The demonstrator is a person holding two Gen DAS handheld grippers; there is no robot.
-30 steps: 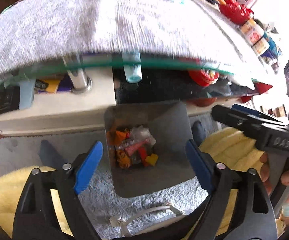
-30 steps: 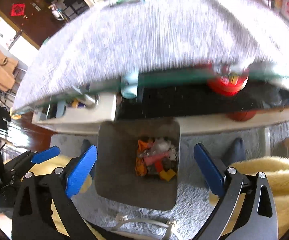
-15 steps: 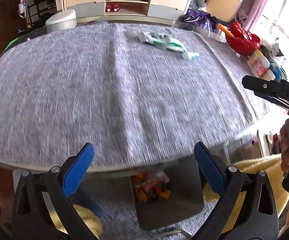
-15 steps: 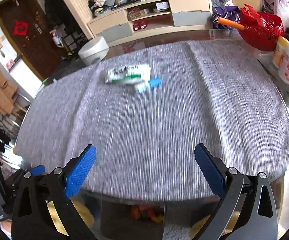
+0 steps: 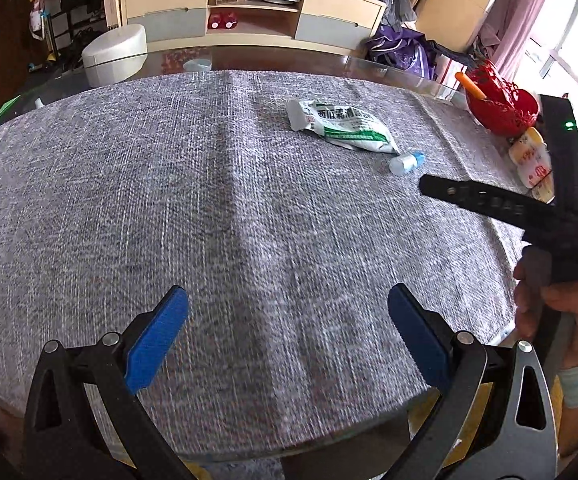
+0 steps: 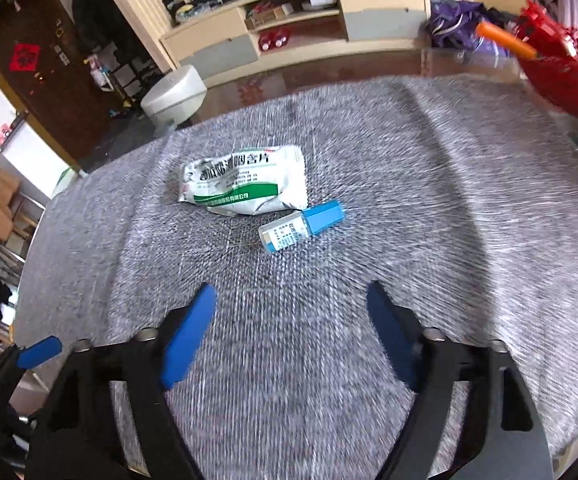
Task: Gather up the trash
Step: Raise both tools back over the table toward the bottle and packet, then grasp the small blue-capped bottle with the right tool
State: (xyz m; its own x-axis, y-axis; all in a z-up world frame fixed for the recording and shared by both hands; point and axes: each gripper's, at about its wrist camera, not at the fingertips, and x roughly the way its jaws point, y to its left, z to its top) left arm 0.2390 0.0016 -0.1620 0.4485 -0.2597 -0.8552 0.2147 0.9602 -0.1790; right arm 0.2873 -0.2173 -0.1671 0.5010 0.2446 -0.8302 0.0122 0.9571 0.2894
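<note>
A white and green crumpled packet [image 6: 245,186] lies on the grey cloth [image 6: 409,208] of the table, and it also shows in the left wrist view [image 5: 341,126]. A small clear bottle with a blue cap [image 6: 301,227] lies just in front of it, also in the left wrist view [image 5: 406,163]. My right gripper [image 6: 291,304] is open and empty, a short way in front of the bottle. My left gripper [image 5: 287,310] is open and empty over the near part of the cloth. The right gripper's black body [image 5: 501,206] shows at the right of the left wrist view.
A red basket [image 5: 503,106] with an orange stick and small bottles [image 5: 531,162] stand at the table's right edge. A cabinet [image 5: 249,12] and a white round appliance [image 5: 115,54] stand beyond the table. The left gripper's blue fingertip [image 6: 39,353] shows at lower left.
Both grippers rose from the grey bin under the table to above the tabletop. The right gripper has moved closer to the packet and the bottle. Both stay open.
</note>
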